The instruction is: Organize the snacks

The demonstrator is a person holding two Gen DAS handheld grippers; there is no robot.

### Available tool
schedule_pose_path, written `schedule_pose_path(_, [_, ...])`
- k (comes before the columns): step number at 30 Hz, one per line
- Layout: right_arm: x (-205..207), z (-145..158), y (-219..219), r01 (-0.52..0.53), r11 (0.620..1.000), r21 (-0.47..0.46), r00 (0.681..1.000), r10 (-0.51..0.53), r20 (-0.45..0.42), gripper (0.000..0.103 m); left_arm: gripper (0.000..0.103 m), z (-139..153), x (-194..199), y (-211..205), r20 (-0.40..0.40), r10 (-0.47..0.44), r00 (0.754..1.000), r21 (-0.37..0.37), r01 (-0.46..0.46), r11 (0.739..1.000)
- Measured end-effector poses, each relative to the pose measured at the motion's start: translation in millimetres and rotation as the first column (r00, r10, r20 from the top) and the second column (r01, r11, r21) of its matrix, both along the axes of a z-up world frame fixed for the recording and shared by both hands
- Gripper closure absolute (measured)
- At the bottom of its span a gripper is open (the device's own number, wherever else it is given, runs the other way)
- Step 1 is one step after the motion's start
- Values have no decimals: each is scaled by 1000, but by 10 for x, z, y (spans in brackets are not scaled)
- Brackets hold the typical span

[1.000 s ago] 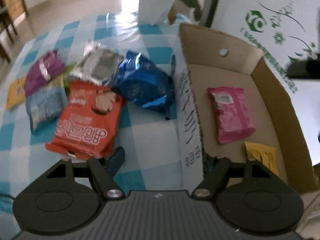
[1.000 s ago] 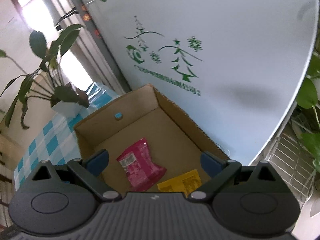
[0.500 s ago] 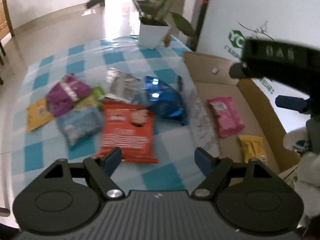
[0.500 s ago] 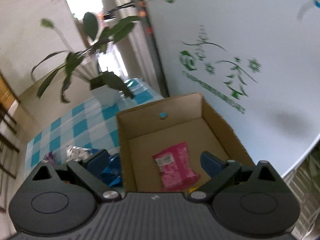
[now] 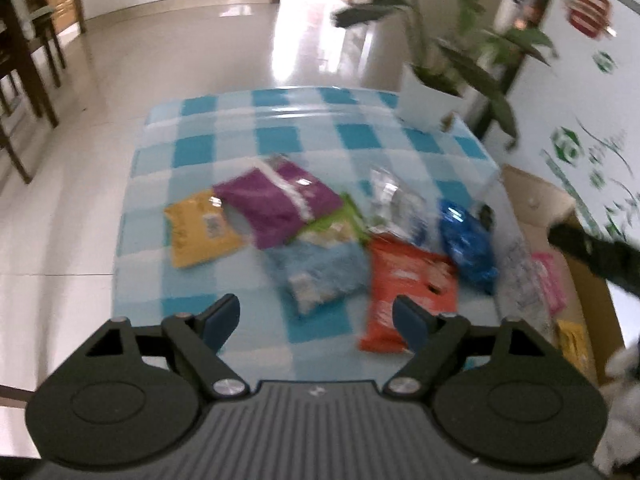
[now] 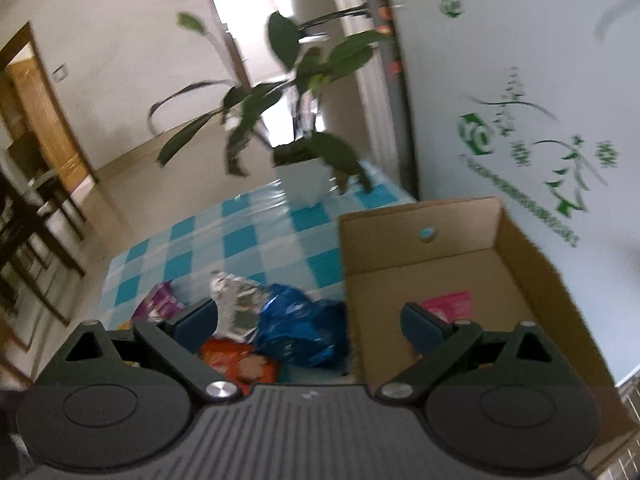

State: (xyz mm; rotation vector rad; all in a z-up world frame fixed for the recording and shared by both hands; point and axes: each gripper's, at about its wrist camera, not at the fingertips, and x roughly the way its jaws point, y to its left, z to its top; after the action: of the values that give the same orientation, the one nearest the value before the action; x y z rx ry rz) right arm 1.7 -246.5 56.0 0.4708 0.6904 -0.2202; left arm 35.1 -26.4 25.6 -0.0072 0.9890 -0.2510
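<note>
The table [image 5: 224, 148] with blue and white squares lies under and ahead of the left tongs [image 5: 316, 314]. The box [image 6: 520, 240] is brown card, and it sits ahead and to the right of the right tongs [image 6: 308, 322]. It stands against the right edge of the table. A plant [image 6: 304, 184] in a white pot stands far ahead, at the back of the table.

Both tongs are spread wide and hold nothing. Both hang up in the air above the snacks.

The snacks lie in a loose pile ahead of the left tongs. The orange bag [image 5: 408, 292] is big and flat, and it lies just ahead of the left tongs' right finger. The light blue bag [image 5: 320, 272] is straight ahead. The purple bag [image 5: 276, 204] lies farther on, and part of it rests on the yellow bag [image 5: 200, 232]. The dark blue bag [image 5: 468, 248] is puffy and lies close to the box. The silver bag [image 5: 396, 204] is behind it. A green bag [image 5: 340, 224] peeks out from under the pile. In the box lie a pink pack [image 6: 448, 304] and a small yellow pack [image 5: 572, 340].

The bags look light, soft and shiny, so they may slip and crinkle. Squeeze too hard and the food inside may break. A flat sealed edge is likely the best place to pinch, though the view is too blurry to pick out an edge.
</note>
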Motion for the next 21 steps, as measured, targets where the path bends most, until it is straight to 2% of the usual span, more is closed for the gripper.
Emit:
schedule_pose_path(3, [121,-41,137,-71,997,-37,997,70,-29,5,18,24,178,153,1,44,999,-8,-44,999])
schedule_pose_path(5, [185,-57,237,-123,989,-88,992,119,-50,7,18,42,305,188,25,50,998,23,-51,998])
schedule_pose_path(8, [309,-109,344,-182,974,-136,981,170,-92,17,18,55,538,252,33,62,998,35,-63,997])
schedule_pose_path(9, [353,-133,363,-189,972,-137,979,175,-108,21,18,48,622,273,33,68,997,32,-69,997])
schedule_pose_path(15, [565,-250,474,-178,971,-159,975,152,-164,27,18,-109,1043,259,12,88,996,-1,-88,996])
schedule_pose_path(17, [637,-279,520,-169,966,-197,974,134,-181,28,18,-196,1143,226,-3,102,995,-7,-102,995])
schedule_pose_path(21, [796,-350,562,-157,968,-198,971,114,-210,29,18,-338,1276,80,-26,77,997,4,-77,997])
